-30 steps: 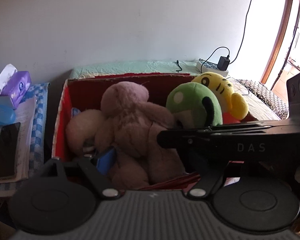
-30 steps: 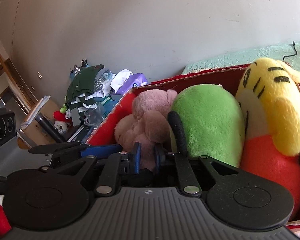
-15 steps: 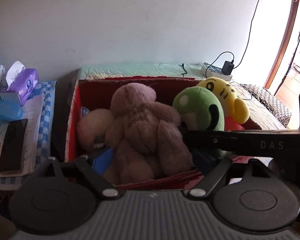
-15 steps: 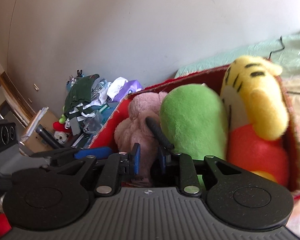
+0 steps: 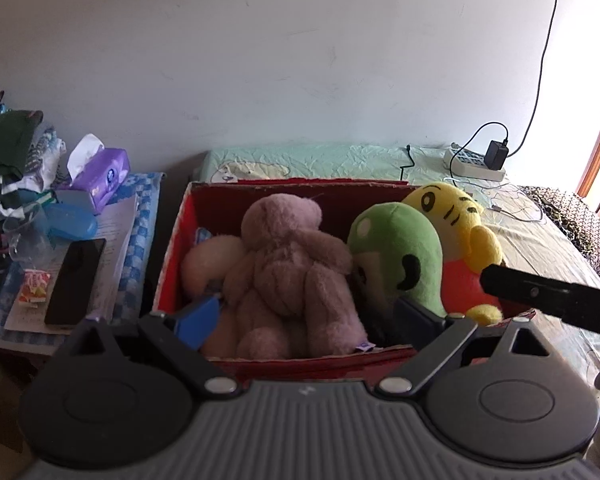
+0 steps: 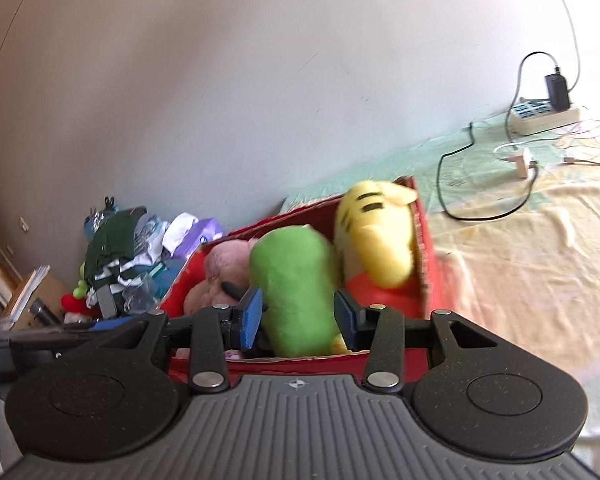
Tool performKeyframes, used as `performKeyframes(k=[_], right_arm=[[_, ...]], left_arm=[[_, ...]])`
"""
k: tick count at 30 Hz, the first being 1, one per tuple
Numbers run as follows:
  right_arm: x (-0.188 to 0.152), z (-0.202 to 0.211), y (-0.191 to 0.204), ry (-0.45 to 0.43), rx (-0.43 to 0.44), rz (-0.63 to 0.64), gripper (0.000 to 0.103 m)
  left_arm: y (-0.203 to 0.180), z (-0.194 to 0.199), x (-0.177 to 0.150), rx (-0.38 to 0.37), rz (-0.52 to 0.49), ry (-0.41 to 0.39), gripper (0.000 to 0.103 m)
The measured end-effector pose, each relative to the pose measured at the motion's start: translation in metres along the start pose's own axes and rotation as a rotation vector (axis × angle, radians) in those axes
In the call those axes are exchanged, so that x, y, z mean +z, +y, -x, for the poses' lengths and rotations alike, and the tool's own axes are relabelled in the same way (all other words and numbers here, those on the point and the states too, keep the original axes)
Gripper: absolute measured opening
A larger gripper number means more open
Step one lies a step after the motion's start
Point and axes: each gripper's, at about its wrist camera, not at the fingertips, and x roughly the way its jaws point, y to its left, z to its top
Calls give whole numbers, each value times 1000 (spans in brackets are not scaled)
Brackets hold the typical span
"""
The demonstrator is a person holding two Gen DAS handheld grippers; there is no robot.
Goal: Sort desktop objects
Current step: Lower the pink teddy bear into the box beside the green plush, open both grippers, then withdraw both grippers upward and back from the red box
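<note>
Since half a second ago the right gripper (image 6: 298,318) has opened from nearly closed to a medium gap, and both tools have pulled back from the red box (image 5: 300,362).

From the left wrist, the left gripper (image 5: 306,318) stands wide and holds nothing. The pink bear (image 5: 296,276) sits straight ahead between its fingers, upright in the box, with the green toy (image 5: 398,252) ahead to the right.

From the right wrist, the green toy (image 6: 296,280) stands upright directly ahead, framed by the blue pads (image 6: 250,318), though I cannot tell if they touch it. The yellow toy (image 6: 376,232) leans ahead to the right. I judge the right gripper nearer to the green toy.
</note>
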Motion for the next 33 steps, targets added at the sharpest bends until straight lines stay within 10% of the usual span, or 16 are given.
performKeyframes(k=[18,33], right_arm=[[4,80,-75,64,-282,81,69],[-12,89,-107,199,-288,135,71]], left_arm=[[-151,-9,-24,81,6,212,103],[-196,-6,-62,216,59,316,103]])
